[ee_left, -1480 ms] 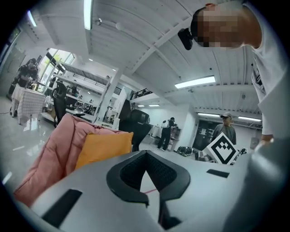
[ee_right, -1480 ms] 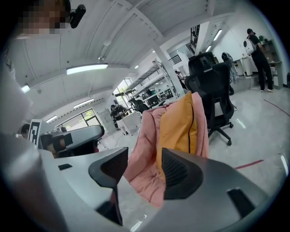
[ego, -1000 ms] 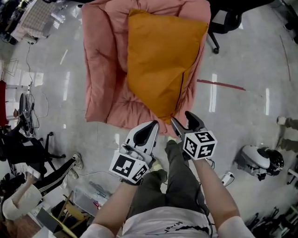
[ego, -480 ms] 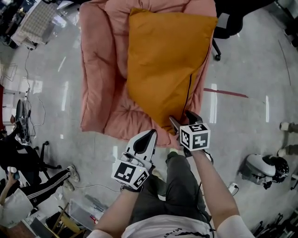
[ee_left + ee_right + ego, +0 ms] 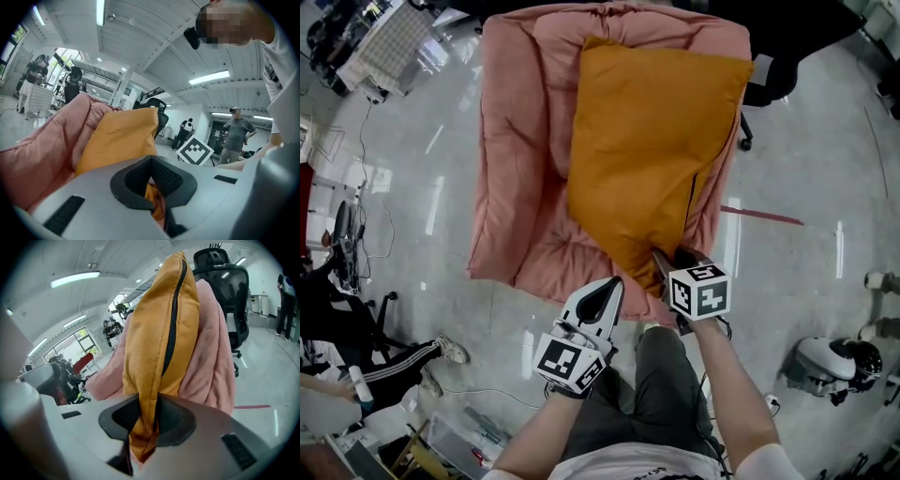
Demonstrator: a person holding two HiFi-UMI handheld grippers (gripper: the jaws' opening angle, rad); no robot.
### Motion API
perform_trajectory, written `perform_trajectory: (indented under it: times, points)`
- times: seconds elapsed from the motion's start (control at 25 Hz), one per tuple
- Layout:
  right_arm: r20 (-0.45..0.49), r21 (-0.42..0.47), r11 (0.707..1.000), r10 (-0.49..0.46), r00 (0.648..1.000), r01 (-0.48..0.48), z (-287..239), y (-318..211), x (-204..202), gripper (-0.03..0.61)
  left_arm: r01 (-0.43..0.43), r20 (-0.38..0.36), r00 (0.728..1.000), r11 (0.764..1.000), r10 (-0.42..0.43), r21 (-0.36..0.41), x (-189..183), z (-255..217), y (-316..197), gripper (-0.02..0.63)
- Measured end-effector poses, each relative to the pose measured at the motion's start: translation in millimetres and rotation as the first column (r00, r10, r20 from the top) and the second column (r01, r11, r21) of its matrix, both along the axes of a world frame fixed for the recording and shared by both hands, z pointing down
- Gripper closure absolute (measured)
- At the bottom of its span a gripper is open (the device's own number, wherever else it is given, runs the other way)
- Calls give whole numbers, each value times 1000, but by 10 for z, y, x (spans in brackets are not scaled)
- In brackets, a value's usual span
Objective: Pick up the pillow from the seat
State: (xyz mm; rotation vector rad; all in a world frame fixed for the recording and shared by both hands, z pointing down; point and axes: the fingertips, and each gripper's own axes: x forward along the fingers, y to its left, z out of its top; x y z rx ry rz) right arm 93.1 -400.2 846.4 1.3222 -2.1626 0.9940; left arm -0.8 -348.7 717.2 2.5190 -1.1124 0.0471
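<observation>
Glossy grey floor [image 5: 787,141] surrounds a pink seat [image 5: 520,187]. The left gripper [image 5: 609,284] has its fingers pressed together on nothing. Beyond both sets of fingertips, the orange pillow [image 5: 656,150] lies on the seat. The right gripper [image 5: 672,255] has just been closing and now pinches the pillow's near corner.

Glossy pale grey floor [image 5: 806,141] spreads all round me, with a thin red tape line [image 5: 764,217] stuck across it on my right. A black mesh office chair [image 5: 225,282] stands upright farther off. Low at my right sits a rounded white and black machine [image 5: 830,361]. Far to my left I see a table under a checked white cloth [image 5: 389,47] and a seated person's legs in black trousers with white stripes [image 5: 398,361]. A person in a grey shirt and cap [image 5: 236,136] stands under a long ceiling light strip [image 5: 209,78]
</observation>
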Motion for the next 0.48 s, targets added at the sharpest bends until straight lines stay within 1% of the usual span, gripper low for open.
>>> perform_trajectory:
  times: [0.2,0.32,0.48]
  points:
    - [63,13,999,-53,997,52,-421,117,-116,508,-1,-1,1000,1000,1,-6,-78,-368,89,603]
    - [99,49,996,-76,992,71,-802,79,-157,515,9,-2,1000,1000,-9,4,-128,-659,84,604]
    - [139,106,992,-87,987,72,-1358,74,-190,523,20,-4,1000,1000,-20,8,-196,-1068,170,603]
